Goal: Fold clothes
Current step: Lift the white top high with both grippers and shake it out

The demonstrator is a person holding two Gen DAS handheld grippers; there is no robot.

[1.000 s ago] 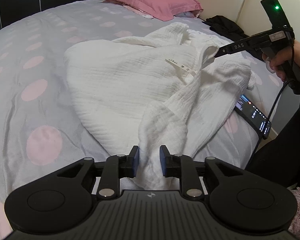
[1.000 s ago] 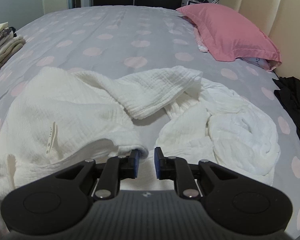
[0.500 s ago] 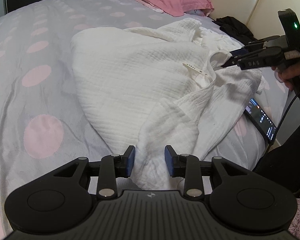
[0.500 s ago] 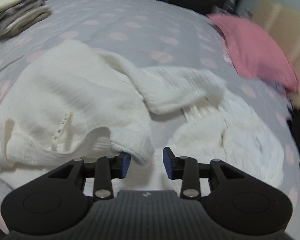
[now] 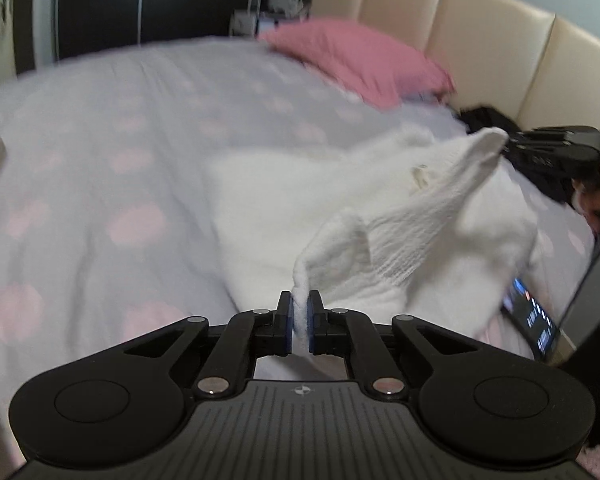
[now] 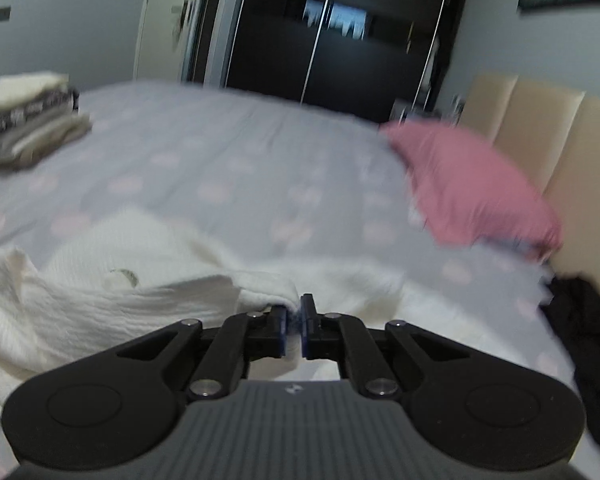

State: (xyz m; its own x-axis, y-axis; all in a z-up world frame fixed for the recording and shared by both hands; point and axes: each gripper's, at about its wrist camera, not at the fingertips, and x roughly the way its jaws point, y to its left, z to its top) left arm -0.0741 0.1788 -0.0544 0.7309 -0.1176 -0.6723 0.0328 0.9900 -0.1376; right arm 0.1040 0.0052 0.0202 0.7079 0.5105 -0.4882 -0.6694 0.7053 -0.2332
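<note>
Since the earlier frame both grippers have closed and lifted. Our left gripper (image 5: 299, 314) and right gripper (image 6: 295, 322) each pinch the white muslin garment (image 5: 340, 216), raised unfolded below the pink pillow (image 5: 356, 60); folding remains. A folded stack (image 6: 28, 116) lies far from that pillow.

left wrist: low, bedward | right wrist: low, wardrobeward | shared: pink pillow (image 5: 356, 60)

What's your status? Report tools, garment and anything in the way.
Left tool shut on white garment. Right tool shut on its other corner; cloth raised between them. Phone on bed edge under the hanging fabric.
</note>
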